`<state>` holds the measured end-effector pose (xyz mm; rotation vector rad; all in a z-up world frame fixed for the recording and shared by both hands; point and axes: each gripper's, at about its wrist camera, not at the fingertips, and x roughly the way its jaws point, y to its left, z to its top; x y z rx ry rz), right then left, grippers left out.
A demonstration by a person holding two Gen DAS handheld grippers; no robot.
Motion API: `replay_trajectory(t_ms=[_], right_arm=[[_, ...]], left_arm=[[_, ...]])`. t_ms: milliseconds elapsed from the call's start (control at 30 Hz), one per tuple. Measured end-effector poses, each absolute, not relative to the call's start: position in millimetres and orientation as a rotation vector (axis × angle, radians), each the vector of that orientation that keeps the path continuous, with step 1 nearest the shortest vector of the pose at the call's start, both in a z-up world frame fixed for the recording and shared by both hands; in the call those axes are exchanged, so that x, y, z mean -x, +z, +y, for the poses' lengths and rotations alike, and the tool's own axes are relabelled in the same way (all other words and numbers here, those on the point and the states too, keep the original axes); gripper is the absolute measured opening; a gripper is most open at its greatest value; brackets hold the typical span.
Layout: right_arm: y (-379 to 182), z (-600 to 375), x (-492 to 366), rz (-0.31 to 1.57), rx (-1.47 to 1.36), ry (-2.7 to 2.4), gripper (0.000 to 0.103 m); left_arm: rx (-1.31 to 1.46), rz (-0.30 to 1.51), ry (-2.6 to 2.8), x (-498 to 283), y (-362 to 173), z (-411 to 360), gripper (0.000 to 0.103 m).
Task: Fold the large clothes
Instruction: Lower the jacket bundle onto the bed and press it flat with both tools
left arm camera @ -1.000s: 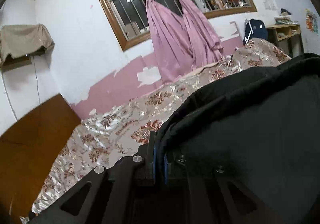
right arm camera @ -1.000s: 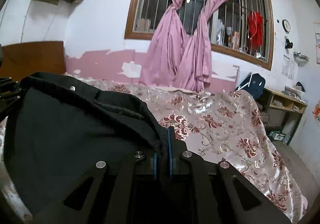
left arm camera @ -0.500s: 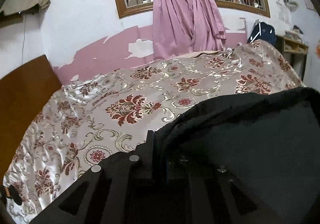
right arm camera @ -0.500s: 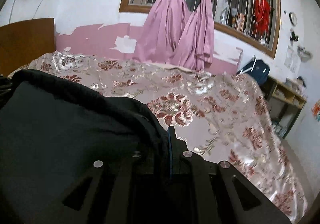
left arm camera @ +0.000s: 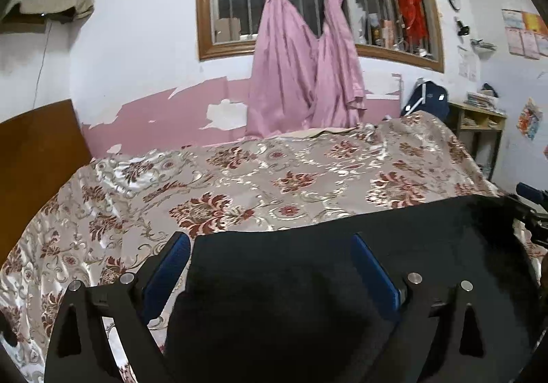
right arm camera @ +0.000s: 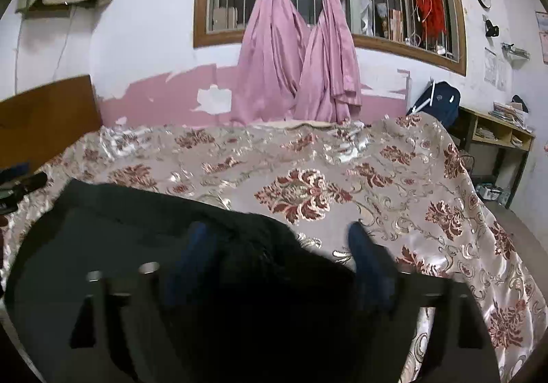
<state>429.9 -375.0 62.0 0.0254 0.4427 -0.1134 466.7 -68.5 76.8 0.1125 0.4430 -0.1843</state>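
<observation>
A bed covered by a shiny beige bedspread with red floral patterns (left arm camera: 239, 184) fills both views, and the large black fabric garment (left arm camera: 394, 246) lies spread flat on its near part. The left tongs (left arm camera: 270, 256) stand wide over the garment's left corner, their jaws just opened and the cloth loose between them. The right tongs (right arm camera: 279, 246) have likewise just opened wide over its right corner, gripping nothing.
</observation>
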Motion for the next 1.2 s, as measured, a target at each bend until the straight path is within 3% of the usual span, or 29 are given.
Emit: replay_trajectory(t_ms=[267, 533, 733, 1200], right_arm=[[72.0, -368.6, -383.6, 0.423, -0.030, -0.037, 0.095], [22.3, -344.6, -369.2, 0.542, -0.101, 0.095, 0.097], [-16.5, -328.1, -390.2, 0.596, -0.048, 0.093, 0.097], [-21.9, -362.3, -479.2, 0.609, -0.076, -0.127, 0.100]], left_arm=[[-0.114, 0.445, -0.287, -415.5, 64.8, -73.2, 0.099], [-0.172, 0.522, -0.324, -393.4, 8.3, -79.1, 0.099], [-0.169, 0.510, -0.312, -415.9, -4.6, -91.7, 0.100], [-0.080, 0.562, -0.250, -502.0, -3.2, -101.0, 0.103]])
